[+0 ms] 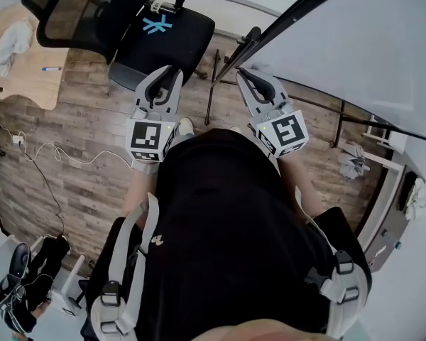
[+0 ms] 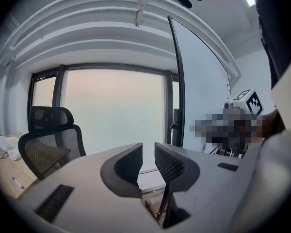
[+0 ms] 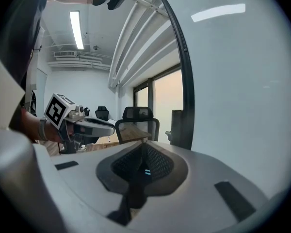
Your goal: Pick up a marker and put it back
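Daylight glowed hazily through the window [image 2: 111, 115] ahead of the left tool [image 2: 148, 150]. All views bent strongly toward dark, vignetted edges.

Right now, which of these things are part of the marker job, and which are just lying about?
Job: marker, on the wooden desk; left gripper, open; right gripper, shut; both empty.
Lying about: office chair; white cloth; floor cable.
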Available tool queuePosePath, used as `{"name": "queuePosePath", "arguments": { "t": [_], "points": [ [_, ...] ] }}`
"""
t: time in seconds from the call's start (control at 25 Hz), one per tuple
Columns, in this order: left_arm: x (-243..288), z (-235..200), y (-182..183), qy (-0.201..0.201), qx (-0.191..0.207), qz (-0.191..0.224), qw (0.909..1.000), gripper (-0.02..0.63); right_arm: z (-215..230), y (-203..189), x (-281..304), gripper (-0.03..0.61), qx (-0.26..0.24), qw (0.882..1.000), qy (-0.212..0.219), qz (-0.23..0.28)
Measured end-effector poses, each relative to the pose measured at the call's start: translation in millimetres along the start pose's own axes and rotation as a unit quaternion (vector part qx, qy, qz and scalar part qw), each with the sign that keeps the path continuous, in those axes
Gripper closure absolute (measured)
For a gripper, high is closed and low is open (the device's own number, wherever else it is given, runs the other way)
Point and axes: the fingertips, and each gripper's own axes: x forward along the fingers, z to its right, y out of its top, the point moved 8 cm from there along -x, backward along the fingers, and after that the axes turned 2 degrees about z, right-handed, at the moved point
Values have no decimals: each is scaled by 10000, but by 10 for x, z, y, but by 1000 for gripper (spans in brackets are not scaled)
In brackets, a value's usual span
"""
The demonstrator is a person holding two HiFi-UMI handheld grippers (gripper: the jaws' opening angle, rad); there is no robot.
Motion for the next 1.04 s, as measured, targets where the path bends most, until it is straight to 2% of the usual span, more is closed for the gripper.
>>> {"name": "queuePosePath", "arguments": {
  "t": [1.04],
  "points": [
    [82, 21, -22, -92, -68, 29, 9999, 531, 20, -42, -40, 548, -76, 9999, -35, -117]
  ]
}}
